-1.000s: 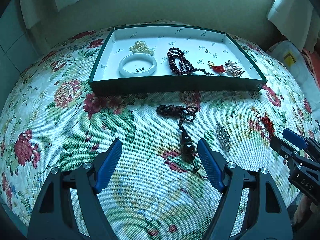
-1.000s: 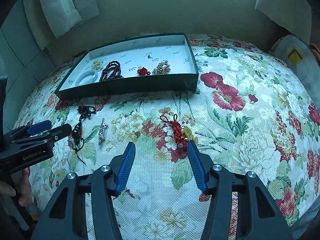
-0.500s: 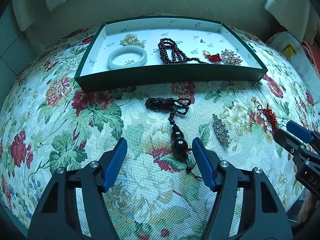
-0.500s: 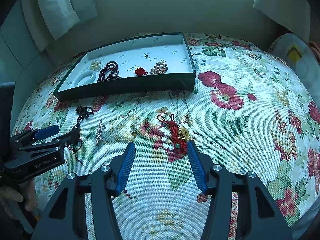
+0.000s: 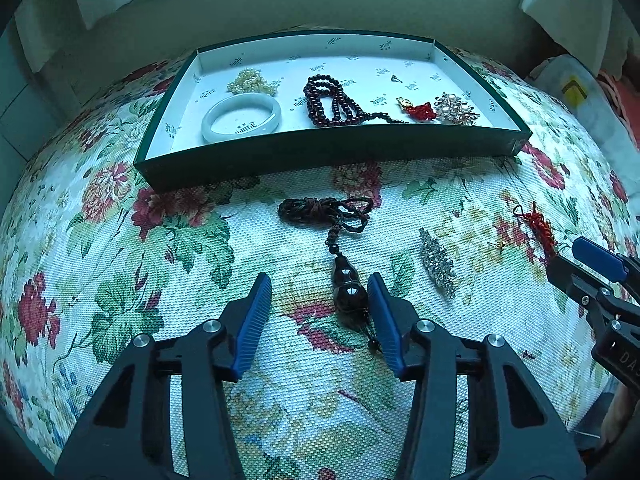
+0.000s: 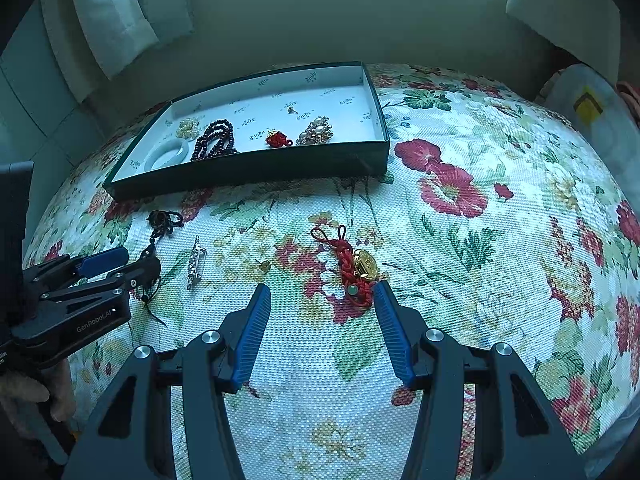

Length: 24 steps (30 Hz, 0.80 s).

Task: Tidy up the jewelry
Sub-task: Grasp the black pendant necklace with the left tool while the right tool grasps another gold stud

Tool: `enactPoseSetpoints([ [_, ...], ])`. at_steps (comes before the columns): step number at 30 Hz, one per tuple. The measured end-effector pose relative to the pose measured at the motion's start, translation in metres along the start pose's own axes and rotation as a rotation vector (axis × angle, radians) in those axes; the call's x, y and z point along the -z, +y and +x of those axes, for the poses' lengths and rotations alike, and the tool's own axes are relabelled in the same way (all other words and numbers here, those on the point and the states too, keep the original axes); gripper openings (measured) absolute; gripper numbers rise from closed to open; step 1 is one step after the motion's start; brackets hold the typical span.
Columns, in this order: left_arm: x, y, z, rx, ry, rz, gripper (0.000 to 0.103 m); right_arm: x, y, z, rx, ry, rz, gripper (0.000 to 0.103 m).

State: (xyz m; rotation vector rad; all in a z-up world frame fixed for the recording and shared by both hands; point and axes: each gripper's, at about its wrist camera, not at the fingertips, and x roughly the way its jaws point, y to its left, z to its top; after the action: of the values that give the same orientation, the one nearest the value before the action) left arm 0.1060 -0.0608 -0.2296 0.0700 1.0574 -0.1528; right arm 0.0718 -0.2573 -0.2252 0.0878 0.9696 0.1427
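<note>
Jaws closing on the left gripper [image 5: 319,300], ribbed blue pads either side of the glossy dark gourd pendant [image 5: 349,292]: its right pad is right against the pendant, the left pad not yet touching. The pendant's braided cord [image 5: 320,210] lies bunched toward the tray [image 5: 332,152], a shallow dark-green box with a white printed lining. Inside lie a smooth pale bangle [image 5: 240,116], a coil of dark red beads [image 5: 334,100] and a pearly brooch [image 5: 456,109]. A glittering rhinestone clip [image 5: 437,262] rests on the woven floral surface [image 5: 120,240].

Over to the right wrist view: the right gripper [image 6: 322,300] hangs with jaws apart and nothing clamped, its right pad just beside the knotted red cord charm [image 6: 350,268] with its gold piece.
</note>
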Motion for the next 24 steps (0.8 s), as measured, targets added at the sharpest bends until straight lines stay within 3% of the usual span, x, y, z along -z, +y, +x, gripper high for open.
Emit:
enactPoseSetpoints([
  [6, 0.001, -0.004, -0.001, 0.009, -0.013, 0.032, 0.017, 0.000, 0.001, 0.000, 0.000, 0.000, 0.000, 0.054],
  [16, 0.003, 0.006, -0.004, 0.029, -0.016, 0.016, 0.017, 0.000, 0.007, 0.000, 0.001, -0.004, -0.007, 0.053],
  [24, 0.005, 0.020, -0.013, 0.018, -0.034, 0.004, 0.017, -0.004, 0.020, 0.006, -0.024, -0.002, -0.028, 0.042],
])
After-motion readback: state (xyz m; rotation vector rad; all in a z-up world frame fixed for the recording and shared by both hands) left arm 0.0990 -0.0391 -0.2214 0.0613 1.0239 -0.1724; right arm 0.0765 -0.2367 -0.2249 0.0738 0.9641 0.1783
